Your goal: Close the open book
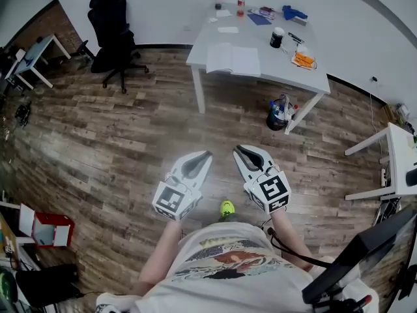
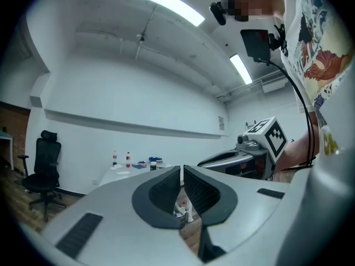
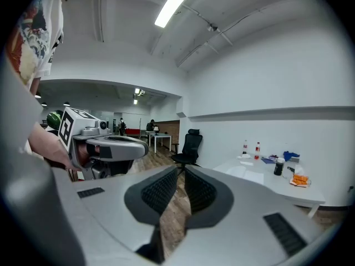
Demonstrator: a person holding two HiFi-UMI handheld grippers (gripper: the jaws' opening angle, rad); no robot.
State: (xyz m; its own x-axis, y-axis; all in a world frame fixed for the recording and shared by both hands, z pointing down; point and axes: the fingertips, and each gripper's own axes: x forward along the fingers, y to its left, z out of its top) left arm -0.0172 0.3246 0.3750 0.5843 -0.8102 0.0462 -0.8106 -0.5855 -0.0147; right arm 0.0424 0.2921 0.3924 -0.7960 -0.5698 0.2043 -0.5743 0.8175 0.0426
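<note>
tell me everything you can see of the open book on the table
The book lies open and flat by the near left corner of the white table, with pale pages facing up and a faint fold down the middle. It looks like paper, and any print is too small to read. Only the table touches it; nothing lies on it.

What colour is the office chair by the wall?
Black; the office chair shows best in the head view.
</note>
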